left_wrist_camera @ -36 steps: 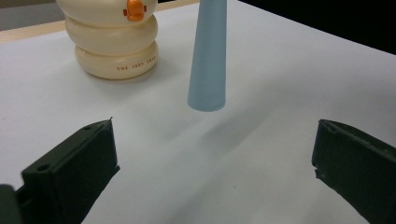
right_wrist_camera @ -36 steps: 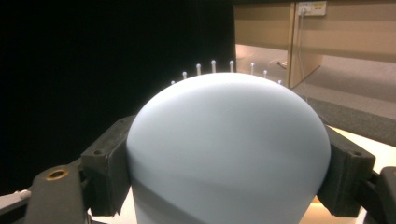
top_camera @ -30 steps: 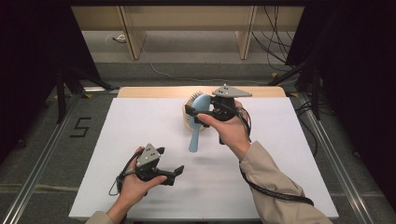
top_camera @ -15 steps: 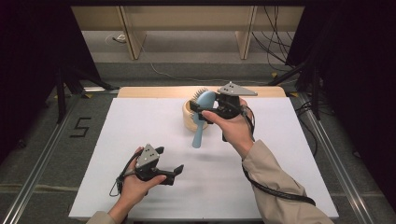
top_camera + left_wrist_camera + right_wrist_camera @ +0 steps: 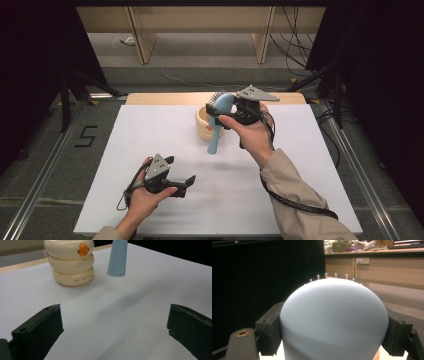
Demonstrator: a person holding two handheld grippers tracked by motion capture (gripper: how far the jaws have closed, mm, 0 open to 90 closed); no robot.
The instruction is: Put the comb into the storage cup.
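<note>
hairbrush (image 5: 220, 117) one, clamped in right gripper (image 5: 227, 116)

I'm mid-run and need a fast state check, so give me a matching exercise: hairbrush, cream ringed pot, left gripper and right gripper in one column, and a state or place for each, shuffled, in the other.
Things:
1. hairbrush
2. cream ringed pot
3. left gripper
4. right gripper

States or places:
A. open, low over the near part of the white table, holding nothing
B. standing on the table near its far edge
C. clamped on the brush head
D. lifted, handle hanging down, tip off the table

Pairs: 1-D, 2-B, 3-A, 4-C
</note>
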